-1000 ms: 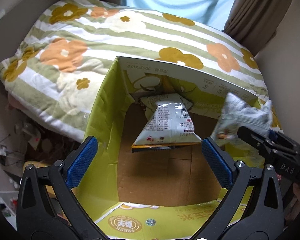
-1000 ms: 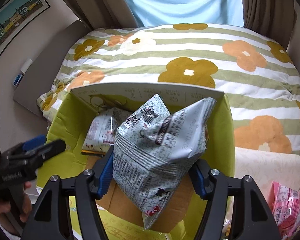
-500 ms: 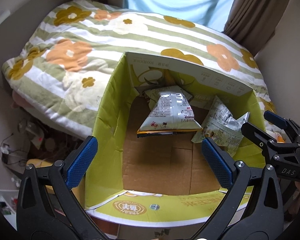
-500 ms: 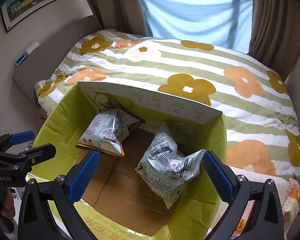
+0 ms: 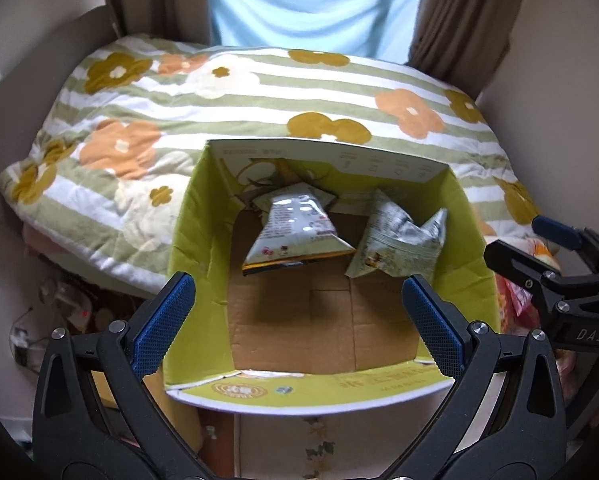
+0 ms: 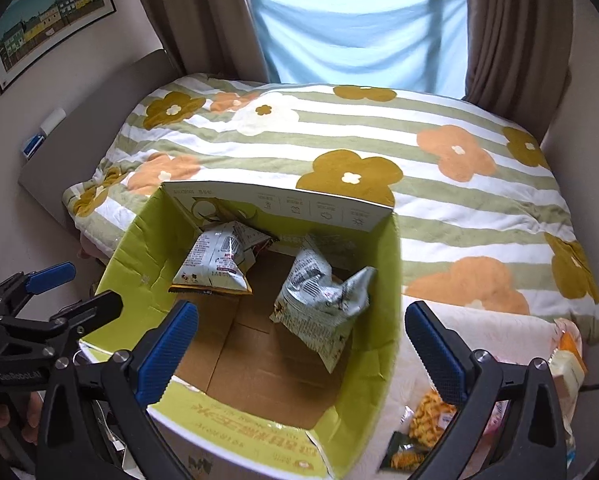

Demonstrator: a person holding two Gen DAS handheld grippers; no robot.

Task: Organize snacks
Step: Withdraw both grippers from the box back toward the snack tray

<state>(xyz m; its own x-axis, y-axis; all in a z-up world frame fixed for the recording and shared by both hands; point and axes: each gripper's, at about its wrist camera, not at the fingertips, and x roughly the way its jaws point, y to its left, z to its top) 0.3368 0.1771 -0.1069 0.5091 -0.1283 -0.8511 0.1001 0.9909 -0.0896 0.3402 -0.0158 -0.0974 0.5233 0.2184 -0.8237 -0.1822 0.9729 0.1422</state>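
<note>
An open cardboard box [image 5: 203,240] [image 6: 379,320] with yellow-green inner walls stands below both grippers. Two silver snack bags lie on its floor: one with an orange edge [image 5: 295,236] [image 6: 215,264] at the back left, a crumpled grey-printed one [image 5: 399,244] [image 6: 323,300] against the right wall. My left gripper [image 5: 299,320] hangs open above the box's near half, nothing between its blue pads. My right gripper [image 6: 301,348] is wide open and empty above the box's right side. More snack packets [image 6: 431,420] lie to the right of the box.
A bed with a green-striped flowered blanket [image 6: 379,140] fills the space behind the box. Brown curtains [image 6: 511,32] and a pale blue cloth [image 6: 359,28] hang at the window. Clutter and cables [image 5: 59,300] lie on the floor to the left. A framed picture [image 6: 47,20] hangs on the left wall.
My right gripper opened and dropped the grey-printed snack bag into the box, where it came to rest at the right wall. Both grippers have risen and pulled back from the box.
</note>
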